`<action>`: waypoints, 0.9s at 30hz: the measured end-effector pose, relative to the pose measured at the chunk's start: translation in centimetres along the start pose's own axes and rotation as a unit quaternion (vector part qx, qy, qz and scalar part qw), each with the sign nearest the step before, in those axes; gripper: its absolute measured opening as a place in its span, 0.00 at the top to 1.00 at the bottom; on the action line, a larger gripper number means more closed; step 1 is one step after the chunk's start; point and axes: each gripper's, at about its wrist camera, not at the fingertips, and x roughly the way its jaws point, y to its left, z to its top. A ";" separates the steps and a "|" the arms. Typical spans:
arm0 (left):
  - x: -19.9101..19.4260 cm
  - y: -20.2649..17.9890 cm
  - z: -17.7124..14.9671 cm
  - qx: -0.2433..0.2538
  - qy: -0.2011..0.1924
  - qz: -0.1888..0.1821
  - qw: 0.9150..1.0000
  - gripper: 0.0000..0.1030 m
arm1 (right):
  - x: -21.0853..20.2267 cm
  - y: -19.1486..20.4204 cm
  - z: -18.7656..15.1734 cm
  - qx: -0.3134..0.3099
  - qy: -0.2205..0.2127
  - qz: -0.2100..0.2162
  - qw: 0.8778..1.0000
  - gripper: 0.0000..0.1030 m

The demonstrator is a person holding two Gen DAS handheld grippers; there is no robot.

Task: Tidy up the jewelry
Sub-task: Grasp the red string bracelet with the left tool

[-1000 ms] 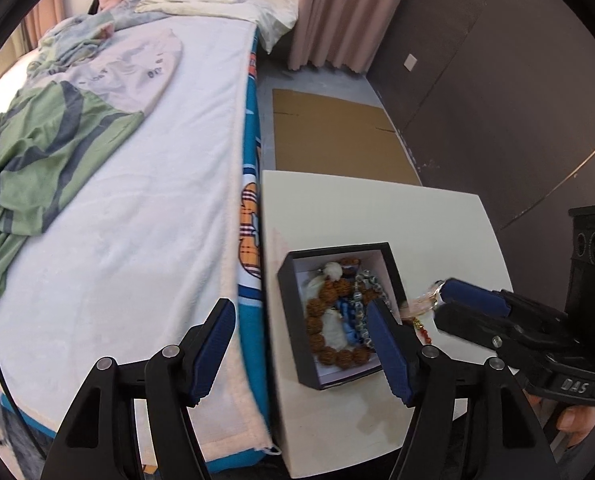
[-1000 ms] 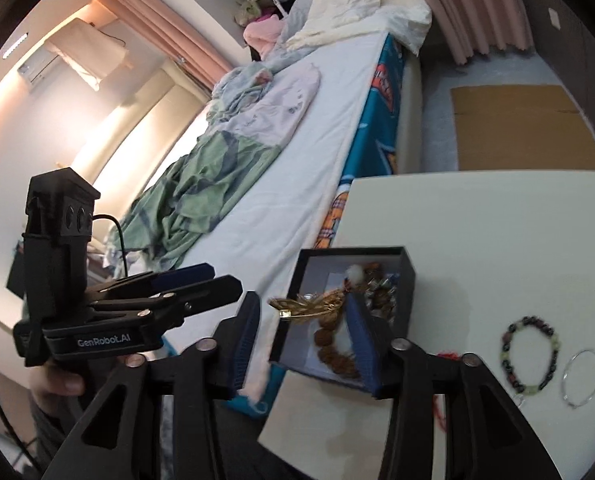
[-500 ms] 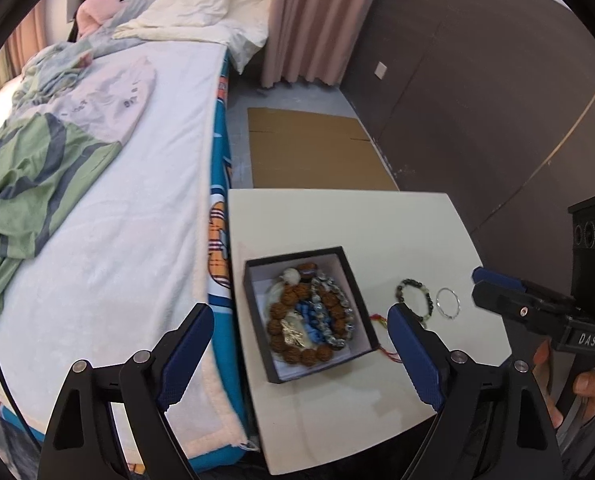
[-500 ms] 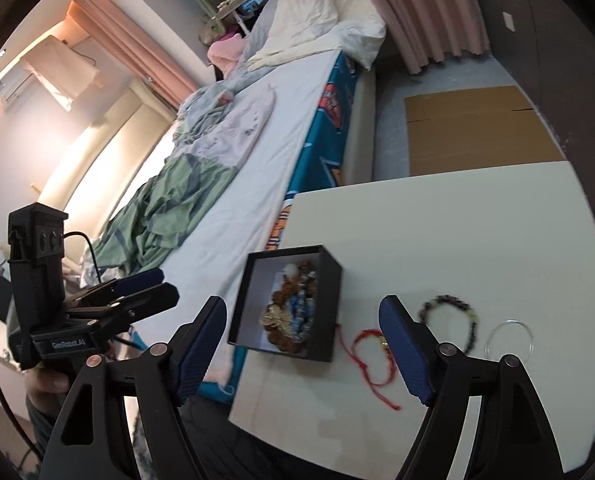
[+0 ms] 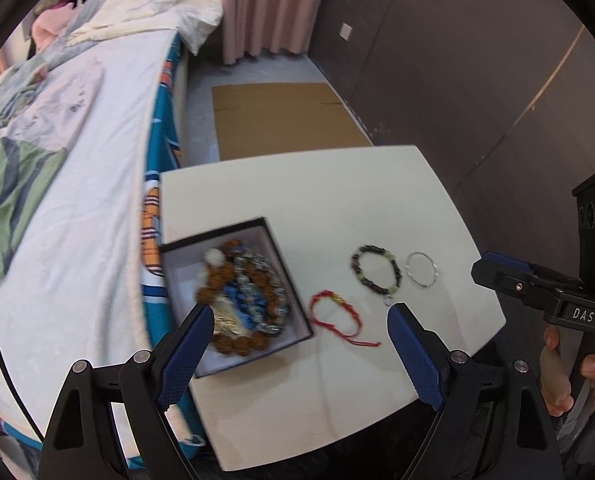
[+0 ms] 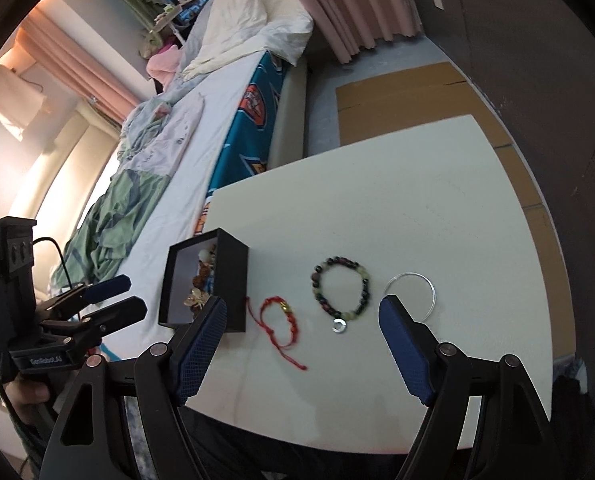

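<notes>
Left wrist view shows your box (image 5: 233, 292) full of bracelets; right wrist view hides most. Your left gripper (image 5: 297, 356) and right gripper (image 6: 301, 352) are wide open, empty.

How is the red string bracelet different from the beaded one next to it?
The red string bracelet is thin cord with loose tails trailing out; the beaded bracelet is a ring of round dark and pale green beads. The red one lies nearer the black box; the beaded one nearer the clear bangle. Both lie flat on the white table.
</notes>
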 end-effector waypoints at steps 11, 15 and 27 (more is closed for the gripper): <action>5.1 -5.0 0.1 0.010 0.062 -0.004 0.998 0.45 | -1.1 -3.9 -0.6 0.027 -0.012 0.000 1.000 0.23; 7.3 -5.8 0.2 0.001 0.084 0.003 0.996 0.50 | -1.2 -5.0 -0.7 0.035 -0.011 -0.004 0.999 0.23; 12.1 -6.7 0.8 -0.018 0.130 0.052 0.990 0.64 | -1.7 -6.8 -0.8 0.045 -0.016 0.000 0.999 0.23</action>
